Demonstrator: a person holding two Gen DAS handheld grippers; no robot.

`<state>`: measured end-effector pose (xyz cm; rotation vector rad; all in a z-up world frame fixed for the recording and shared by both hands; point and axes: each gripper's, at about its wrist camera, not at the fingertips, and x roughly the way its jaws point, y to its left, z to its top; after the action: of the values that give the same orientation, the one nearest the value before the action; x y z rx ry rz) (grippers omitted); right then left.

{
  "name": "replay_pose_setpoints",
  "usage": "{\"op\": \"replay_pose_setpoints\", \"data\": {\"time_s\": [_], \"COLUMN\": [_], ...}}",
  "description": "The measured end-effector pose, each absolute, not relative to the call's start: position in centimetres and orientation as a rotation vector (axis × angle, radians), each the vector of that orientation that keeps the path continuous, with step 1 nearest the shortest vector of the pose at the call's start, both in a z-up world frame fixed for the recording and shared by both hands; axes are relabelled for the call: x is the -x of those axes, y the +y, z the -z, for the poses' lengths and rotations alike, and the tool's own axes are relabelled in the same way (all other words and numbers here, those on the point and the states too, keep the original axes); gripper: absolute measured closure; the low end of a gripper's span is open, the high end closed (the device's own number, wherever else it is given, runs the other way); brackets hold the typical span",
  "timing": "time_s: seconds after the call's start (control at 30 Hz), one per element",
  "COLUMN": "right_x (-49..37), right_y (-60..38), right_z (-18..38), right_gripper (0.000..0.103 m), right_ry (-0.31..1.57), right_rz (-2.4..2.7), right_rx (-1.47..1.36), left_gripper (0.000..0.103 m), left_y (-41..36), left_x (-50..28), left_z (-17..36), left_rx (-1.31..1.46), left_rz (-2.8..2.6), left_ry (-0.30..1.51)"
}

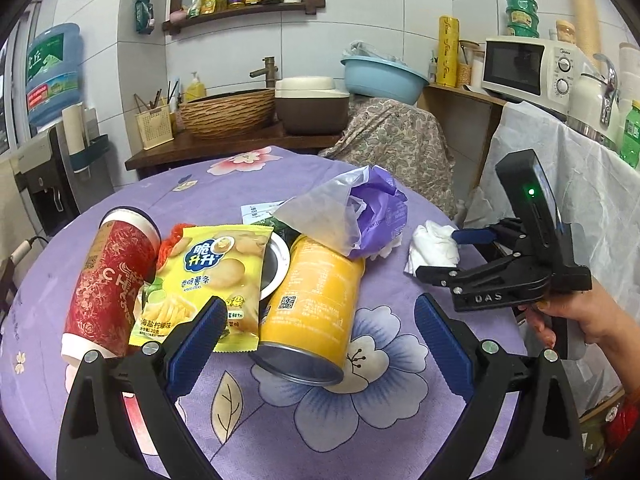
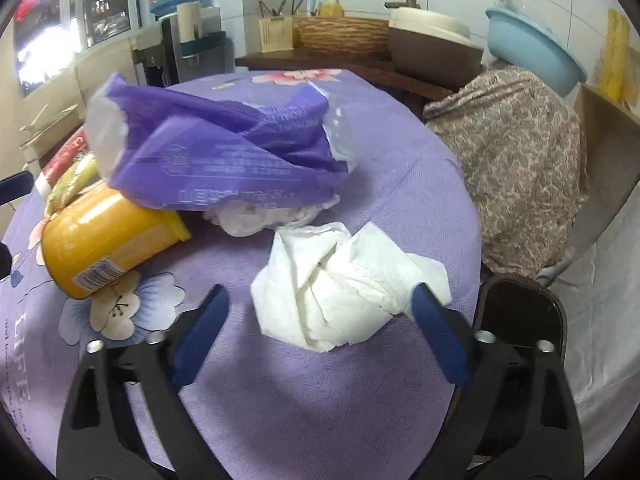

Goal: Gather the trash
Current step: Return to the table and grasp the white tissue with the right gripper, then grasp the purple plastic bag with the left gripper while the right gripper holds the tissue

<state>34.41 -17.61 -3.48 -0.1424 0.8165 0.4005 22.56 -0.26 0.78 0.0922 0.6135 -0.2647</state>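
Observation:
Trash lies on a table with a purple flowered cloth. A yellow can lies on its side between my open left gripper's fingers, open end toward me. Left of it lie a yellow chip packet and a red paper cup on its side. A purple plastic wrapper rests behind the can; it also shows in the right wrist view, as does the can. My right gripper is open around a crumpled white tissue, also in the left view.
A round lid and a paper slip lie behind the packet. A chair draped in patterned fabric stands at the table's far right edge. A wooden counter with a woven basin stands behind. A dark chair back is near my right gripper.

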Motion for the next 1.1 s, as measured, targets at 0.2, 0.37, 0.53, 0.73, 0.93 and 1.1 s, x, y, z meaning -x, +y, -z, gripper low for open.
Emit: {"op": "replay_pose_setpoints", "data": {"time_s": [0.2, 0.37, 0.53, 0.73, 0.93, 1.1], "right_x": [-34.8, -34.6, -33.6, -33.3, -33.5, -33.6], "right_y": [-19.2, -20.3, -20.2, -20.0, -20.3, -20.3], "right_z": [4.4, 4.3, 4.1, 4.4, 4.6, 4.7], "right_gripper": [0.071, 0.081, 0.082, 0.082, 0.082, 0.081], "right_ry": [0.832, 0.818, 0.794, 0.799, 0.809, 0.808], "right_rz": [-0.38, -0.384, -0.389, -0.405, -0.411, -0.412], "right_rx": [0.079, 0.037, 0.037, 0.028, 0.022, 0.022], "left_gripper": [0.01, 0.01, 0.01, 0.016, 0.029, 0.044], "left_y": [-0.4, -0.8, -1.6, -3.5, -3.6, -4.4], "left_x": [-23.1, -24.0, -25.7, -27.8, -30.0, -30.7], "left_z": [-0.5, -1.1, -2.2, -2.9, -3.1, -2.6], "left_rx": [-0.093, -0.117, -0.159, -0.304, -0.299, -0.337], "left_rz": [0.264, 0.258, 0.253, 0.255, 0.296, 0.332], "left_ry": [0.613, 0.586, 0.56, 0.52, 0.59, 0.618]}}
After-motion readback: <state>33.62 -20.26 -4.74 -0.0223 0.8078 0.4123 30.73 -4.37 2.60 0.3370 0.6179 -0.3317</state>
